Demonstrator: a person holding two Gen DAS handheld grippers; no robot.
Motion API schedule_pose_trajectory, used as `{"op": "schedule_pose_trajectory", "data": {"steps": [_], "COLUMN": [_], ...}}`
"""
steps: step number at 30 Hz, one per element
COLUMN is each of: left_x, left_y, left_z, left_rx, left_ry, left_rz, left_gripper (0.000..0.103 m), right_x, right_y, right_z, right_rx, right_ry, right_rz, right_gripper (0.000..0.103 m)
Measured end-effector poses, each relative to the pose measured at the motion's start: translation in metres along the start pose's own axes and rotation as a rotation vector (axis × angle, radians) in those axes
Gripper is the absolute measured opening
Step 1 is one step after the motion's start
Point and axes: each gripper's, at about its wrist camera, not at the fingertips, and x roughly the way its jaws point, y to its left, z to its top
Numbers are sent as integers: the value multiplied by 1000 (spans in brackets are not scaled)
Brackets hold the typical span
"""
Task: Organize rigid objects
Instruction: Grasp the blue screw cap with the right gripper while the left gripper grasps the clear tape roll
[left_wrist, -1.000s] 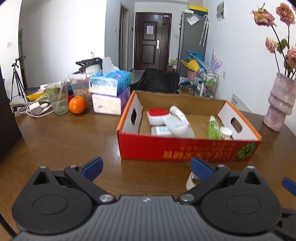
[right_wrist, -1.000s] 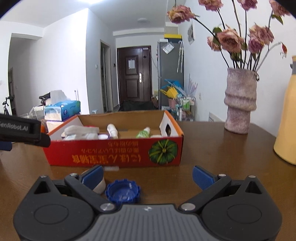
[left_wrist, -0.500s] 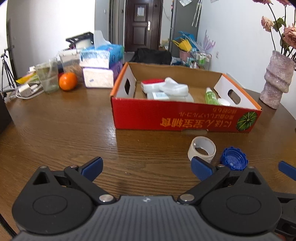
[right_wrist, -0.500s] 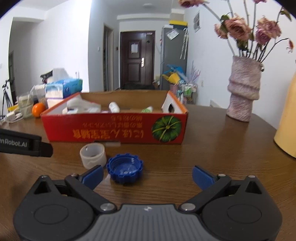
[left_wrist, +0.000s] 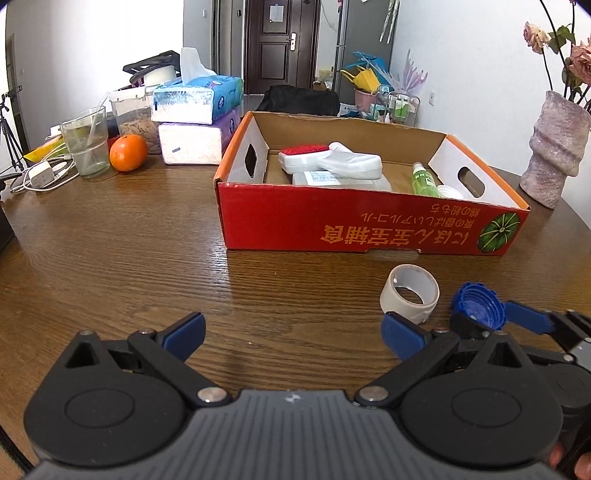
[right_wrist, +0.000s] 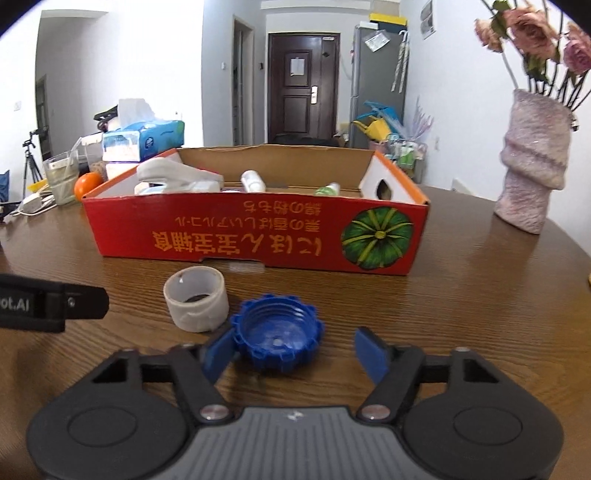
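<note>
A blue ribbed cap (right_wrist: 277, 340) lies open side up on the wooden table, next to a white tape roll (right_wrist: 195, 304). My right gripper (right_wrist: 295, 354) is open, its jaws on either side of the cap, the left pad close to it. My left gripper (left_wrist: 291, 336) is open and empty above the table; the tape roll (left_wrist: 410, 294) and the cap (left_wrist: 478, 305) lie to its right. The red cardboard box (left_wrist: 369, 225) behind them holds white containers, a red-topped item and a green bottle (left_wrist: 423, 180).
A pink vase (right_wrist: 532, 162) with flowers stands at the right. Tissue packs (left_wrist: 197, 122), an orange (left_wrist: 128, 152), a glass (left_wrist: 85, 145) and a charger with cables (left_wrist: 40, 175) sit at the far left. The right gripper's finger shows in the left wrist view (left_wrist: 528, 322).
Both grippers pulled back and rose from the box. The right gripper then came down around the blue cap and its jaws narrowed. The tape roll and cap came into the left wrist view.
</note>
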Motion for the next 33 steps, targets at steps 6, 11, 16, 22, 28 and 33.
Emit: {"op": "schedule_pose_trajectory", "data": {"steps": [6, 11, 16, 22, 28, 33], "left_x": [2, 3, 5, 9, 16, 22], "left_y": [-1, -3, -13, -31, -52, -67], "left_z": [0, 0, -1, -3, -4, -5], "left_rx": [1, -1, 16, 48, 71, 82], "left_ry": [5, -8, -26, -31, -16, -3], "left_rz": [-3, -21, -44, -66, -85, -78], "left_gripper": [103, 103, 103, 103, 103, 103], "right_x": [1, -4, -8, -10, -13, -15], "right_y": [2, -1, -13, -33, -49, -63], "right_z": [2, 3, 6, 9, 10, 11], "right_rx": [-12, -7, 6, 33, 46, 52], "right_ry": [-6, -31, -55, -69, -82, -90], "right_rz": [26, 13, 5, -7, -12, -22], "right_gripper": [51, 51, 51, 51, 51, 51]}}
